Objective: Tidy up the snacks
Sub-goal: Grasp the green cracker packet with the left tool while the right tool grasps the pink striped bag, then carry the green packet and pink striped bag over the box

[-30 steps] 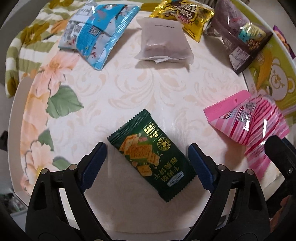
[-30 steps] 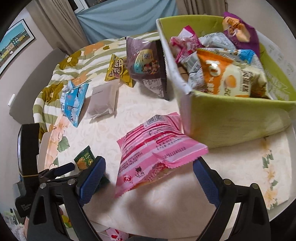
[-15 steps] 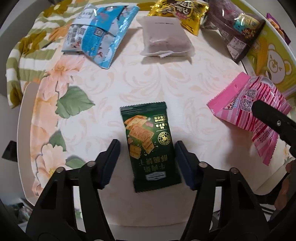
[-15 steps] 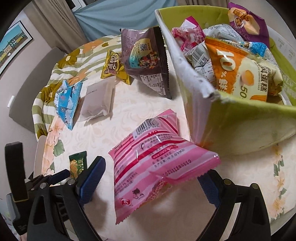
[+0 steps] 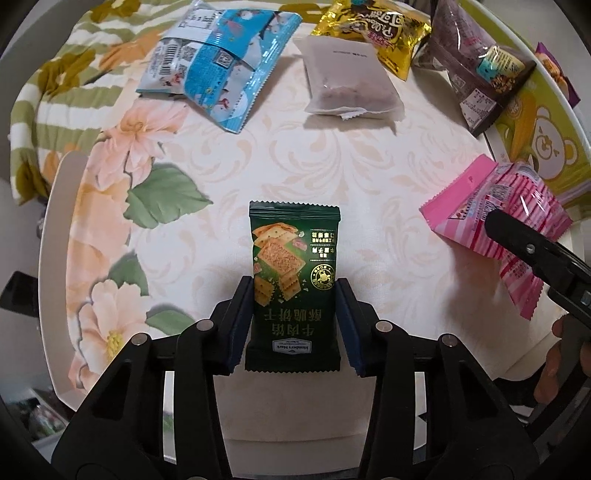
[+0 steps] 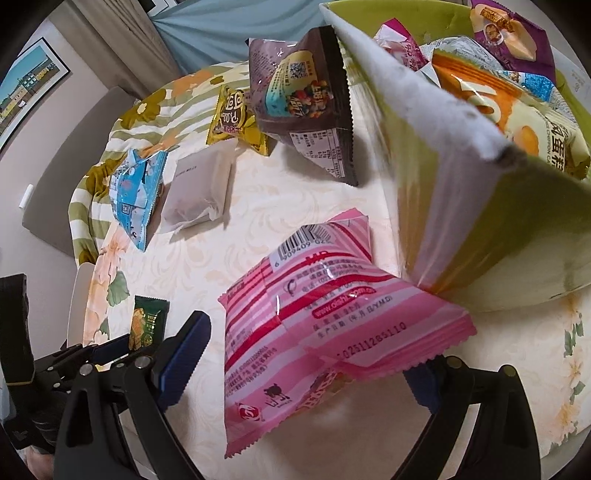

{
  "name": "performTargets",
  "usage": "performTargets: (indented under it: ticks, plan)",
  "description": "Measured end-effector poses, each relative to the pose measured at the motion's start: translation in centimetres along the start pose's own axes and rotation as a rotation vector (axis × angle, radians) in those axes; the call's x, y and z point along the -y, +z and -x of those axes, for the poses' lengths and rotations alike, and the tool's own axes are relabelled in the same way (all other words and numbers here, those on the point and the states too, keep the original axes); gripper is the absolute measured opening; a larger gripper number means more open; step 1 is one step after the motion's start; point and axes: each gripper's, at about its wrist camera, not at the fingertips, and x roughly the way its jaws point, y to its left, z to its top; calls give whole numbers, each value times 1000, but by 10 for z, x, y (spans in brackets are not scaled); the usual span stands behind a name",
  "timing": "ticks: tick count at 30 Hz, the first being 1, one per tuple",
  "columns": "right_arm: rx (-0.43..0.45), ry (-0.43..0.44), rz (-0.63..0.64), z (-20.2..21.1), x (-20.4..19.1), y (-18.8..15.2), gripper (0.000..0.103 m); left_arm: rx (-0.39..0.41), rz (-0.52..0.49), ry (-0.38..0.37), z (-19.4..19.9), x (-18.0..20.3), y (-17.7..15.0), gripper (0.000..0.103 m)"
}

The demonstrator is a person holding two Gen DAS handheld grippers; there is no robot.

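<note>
A dark green cracker packet lies on the floral tablecloth, and my left gripper is shut on its near half, pads pressing both long edges. The same packet and the left gripper show at the lower left of the right wrist view. My right gripper straddles a pink striped packet beside the green box. Its jaws are closing; the left finger still stands clear of the packet and the right finger is hidden under it. The pink packet also shows in the left wrist view.
A blue packet, a translucent white packet, a yellow packet and a brown packet lie at the far side of the table. The green box holds several snacks. The table edge runs close on the left.
My left gripper closed onto the green packet, which turned from slanted to straight between the fingers. My right gripper sank closer over the pink packet and narrowed a little.
</note>
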Motion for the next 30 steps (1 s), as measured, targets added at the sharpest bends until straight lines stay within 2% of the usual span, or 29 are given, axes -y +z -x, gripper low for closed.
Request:
performTargets:
  ticks: [1,2,8,15,18,25,30]
  plan:
    - [-3,0,4,-1,0,0,86,3,0,-4,1,-1,0,40]
    - [-12,5,13,-3,0,1,76,5,0,-6,1,-1,-1,40]
    - [-3,1,39,1,-5,-3,67,28,16,-24,10,-9,1,40]
    - [45,21,82,24,-18,-2,67,91,24,-37,42,-10,2,40]
    - [69,41,100,39,-29,-1,67,137,27,-51,70,-1,1,40]
    - [136,43,195,81,-65,2,67,252,-10,-80,126,3,15,40]
    - [200,38,185,118,-75,4,66,304,-55,-124,156,19,22,40]
